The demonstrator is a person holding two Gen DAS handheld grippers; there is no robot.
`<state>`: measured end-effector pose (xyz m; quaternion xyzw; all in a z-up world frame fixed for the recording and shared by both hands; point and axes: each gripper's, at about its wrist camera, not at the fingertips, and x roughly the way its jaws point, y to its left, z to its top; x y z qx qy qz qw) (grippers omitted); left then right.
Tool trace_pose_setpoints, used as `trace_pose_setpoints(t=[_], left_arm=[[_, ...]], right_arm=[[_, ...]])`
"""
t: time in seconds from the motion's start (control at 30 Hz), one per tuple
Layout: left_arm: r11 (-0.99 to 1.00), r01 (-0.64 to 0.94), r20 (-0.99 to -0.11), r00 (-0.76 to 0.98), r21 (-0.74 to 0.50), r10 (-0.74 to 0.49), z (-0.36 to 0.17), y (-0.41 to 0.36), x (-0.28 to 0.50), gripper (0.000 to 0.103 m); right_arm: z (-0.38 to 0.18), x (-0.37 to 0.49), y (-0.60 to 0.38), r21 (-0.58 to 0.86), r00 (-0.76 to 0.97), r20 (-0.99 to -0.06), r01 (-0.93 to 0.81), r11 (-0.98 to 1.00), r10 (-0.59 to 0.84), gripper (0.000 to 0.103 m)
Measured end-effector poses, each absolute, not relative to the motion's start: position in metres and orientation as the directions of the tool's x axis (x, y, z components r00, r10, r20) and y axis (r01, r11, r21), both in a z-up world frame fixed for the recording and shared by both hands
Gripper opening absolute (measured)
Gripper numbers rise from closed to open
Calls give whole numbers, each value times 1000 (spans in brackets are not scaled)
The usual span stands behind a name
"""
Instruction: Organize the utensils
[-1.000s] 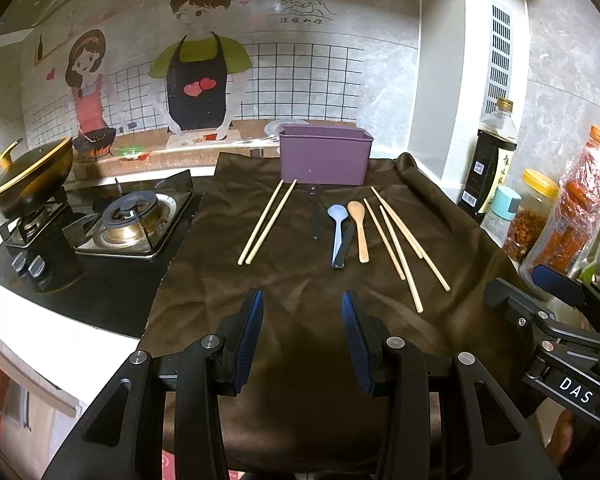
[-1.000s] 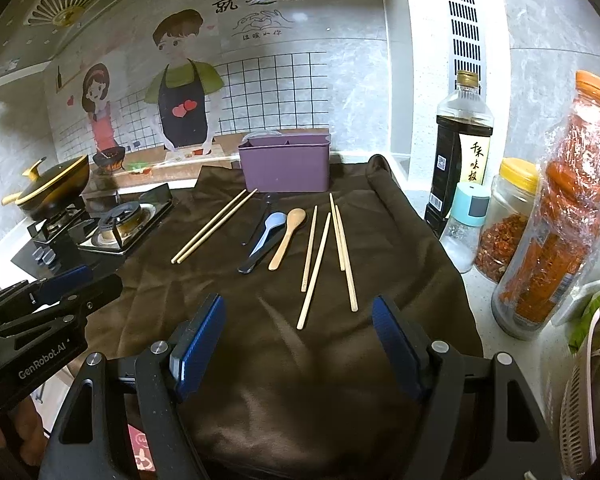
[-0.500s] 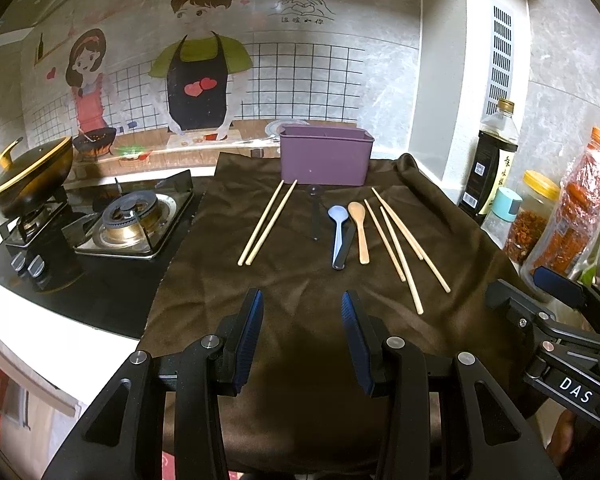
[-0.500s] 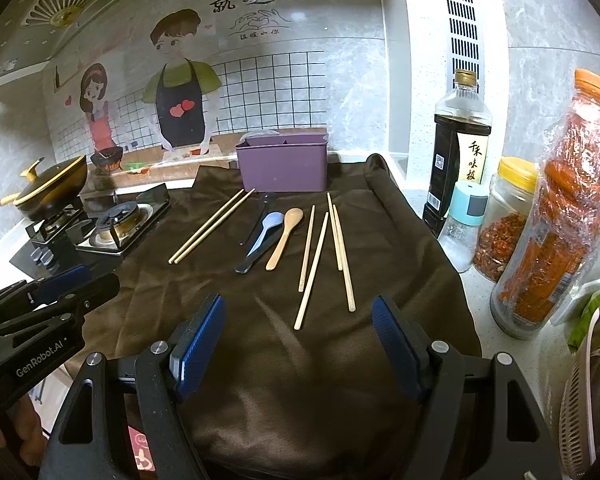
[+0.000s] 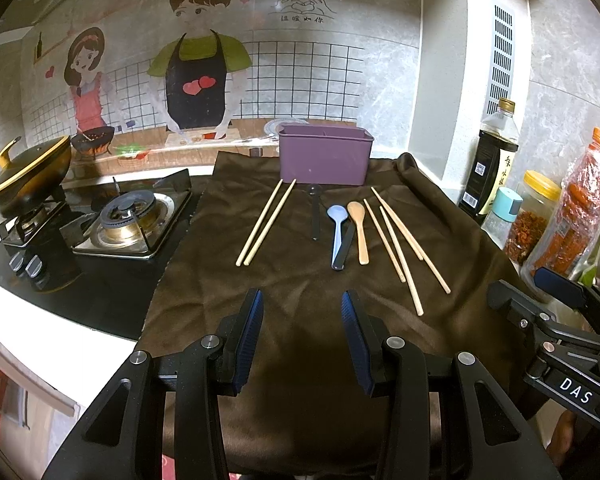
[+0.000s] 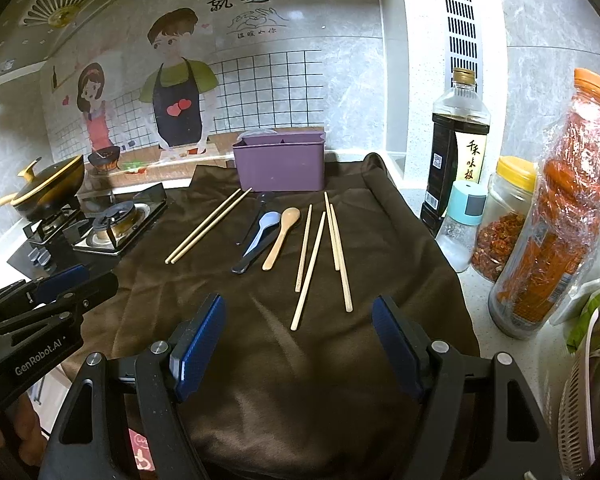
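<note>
Nothing has shifted: left gripper [image 5: 302, 336] and right gripper [image 6: 299, 346] hover with ribbed blue pads parted, empty. Beyond, slim wooden chopsticks [image 6: 310, 268] and smooth spoons [image 5: 337, 232] lie on soft brown cloth [image 5: 300, 300] before the purple plastic holder [image 5: 325, 158].

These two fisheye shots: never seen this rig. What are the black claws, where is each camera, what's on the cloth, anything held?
No robot arm here: a person holds a two-finger claw in each hand, with a camera on each looking forward along its fingers. One view shows the left claw, the other the right claw; both are open and hold nothing. On the brown cloth lie a pair of wooden chopsticks to the left, a light blue plastic spoon, a wooden spoon, dark utensils I cannot identify beside them, and four loose wooden chopsticks. A purple plastic utensil holder stands behind.
</note>
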<state>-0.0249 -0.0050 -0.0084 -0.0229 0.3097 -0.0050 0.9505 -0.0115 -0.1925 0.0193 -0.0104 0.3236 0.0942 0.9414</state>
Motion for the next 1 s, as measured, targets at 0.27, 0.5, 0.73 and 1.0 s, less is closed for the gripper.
trace_pose_setpoints(t=[0.27, 0.5, 0.73, 1.0], left_arm=[[998, 2, -591, 806, -61, -38, -8, -2, -17, 42], [997, 53, -598, 798, -61, -79, -5, 2, 24, 42], [990, 102, -605, 784, -96, -139, 5, 14, 74, 42], [988, 83, -597, 788, -134, -147, 16, 45, 120, 42]], right_arm=[[25, 1, -194, 23, 793, -590, -170, 985, 150, 74], [36, 41, -195, 3, 808, -571, -172, 985, 143, 74], [28, 100, -182, -28, 765, -628, -207, 978, 144, 74], [8, 161, -150, -19, 708, -682, -272, 962, 186, 74]])
